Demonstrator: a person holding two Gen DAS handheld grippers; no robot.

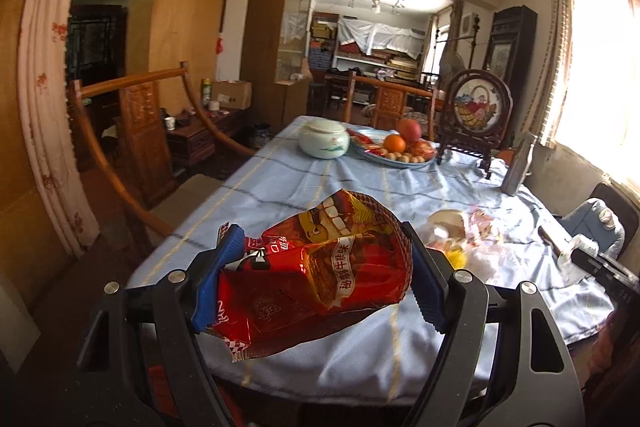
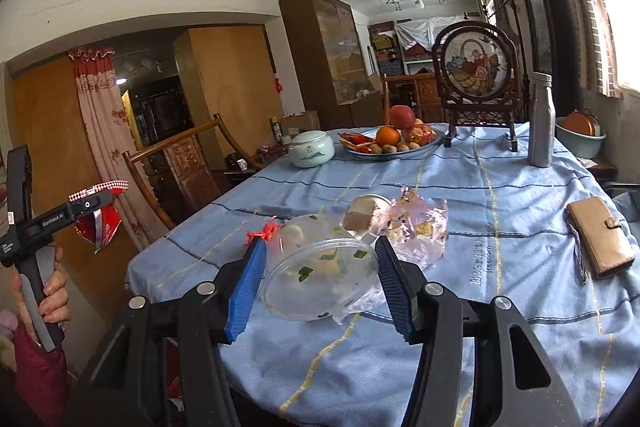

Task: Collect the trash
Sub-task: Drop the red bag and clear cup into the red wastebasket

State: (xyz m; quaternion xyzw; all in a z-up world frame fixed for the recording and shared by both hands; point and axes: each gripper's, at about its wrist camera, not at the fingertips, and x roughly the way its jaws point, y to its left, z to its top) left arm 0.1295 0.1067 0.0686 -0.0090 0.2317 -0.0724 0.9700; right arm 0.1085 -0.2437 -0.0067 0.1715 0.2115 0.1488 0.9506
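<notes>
1. Left gripper (image 1: 320,275): blue-padded fingers pinch a crumpled red foil snack bag (image 1: 320,259) from both sides. The bag hangs clear above the near edge of the worktop (image 1: 340,187), which wears a light blue cloth with dark and yellow stripes.
2. In the right wrist view the same gripper shows at far left, held by a hand (image 2: 52,299) in a dark red sleeve, the red bag dangling beside it, off the worktop's edge.
3. Right gripper (image 2: 320,275): its blue pads are closed on a clear round plastic lid or container (image 2: 320,283) with green leaf scraps stuck to it. The plastic is see-through, so I cannot tell whether it is one piece or two nested. It is tilted, raised above the cloth.
4. Trash on the cloth, just beyond the held plastic: a crumpled pinkish clear wrapper (image 2: 420,227) and a small round cup with a peeled lid (image 2: 366,213), touching each other. A bit of red ribbon (image 2: 262,229) sits by the left pad.
5. Further back: a pale green lidded ceramic jar (image 2: 311,149) beside a blue plate of fruit and nuts (image 2: 394,143), with an apple and an orange on it.
6. Right side of worktop: a tan leather wallet (image 2: 600,237) lying flat, a grey metal bottle (image 2: 541,119) upright, and a dark wooden stand with a round embroidered basket panel (image 2: 474,67) behind.
7. A carved wooden chair (image 1: 140,131) stands at the worktop's left side.
</notes>
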